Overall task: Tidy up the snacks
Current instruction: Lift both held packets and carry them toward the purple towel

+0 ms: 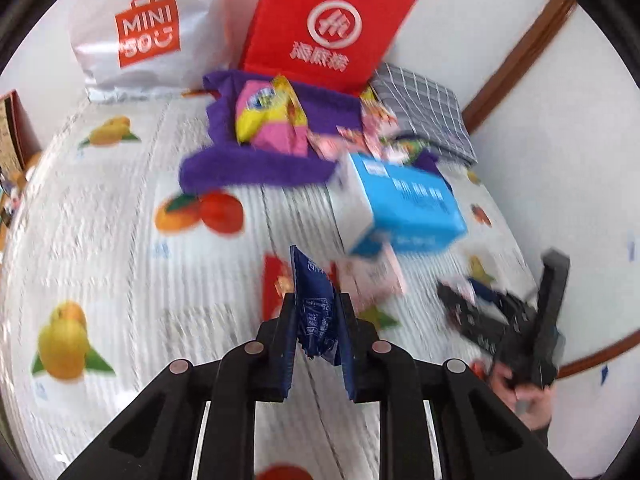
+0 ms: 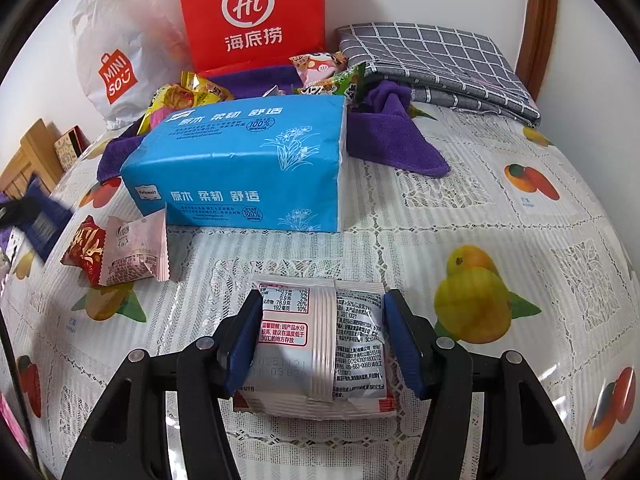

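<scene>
**Snack sorting barely begun, both hands loaded**

Already each hand has a packet. The left gripper (image 1: 318, 330) has its fingers pressed together on a dark blue snack packet (image 1: 314, 304), lifted clear of the surface (image 1: 120, 240). The right gripper (image 2: 322, 340) has its fingers pinching a white snack packet (image 2: 320, 344) from both sides, low over the tablecloth; I cannot tell whether it rests there or hangs just above.

Most of the job looks left to do. A red candy (image 2: 86, 246) and a pink packet (image 2: 136, 250) lie loose just beside the blue tissue pack (image 2: 248, 160), and a jumble of bright snacks (image 1: 272, 120) sits on the purple towel (image 1: 248, 168) behind it. No sorted group shows yet.

Room to move is good in front and to the right, where the cloth is bare. The back is crowded by the red paper bag (image 2: 252, 16), white shopping bag (image 2: 120, 60) and folded checked cloth (image 2: 440, 60), all against the wall
</scene>
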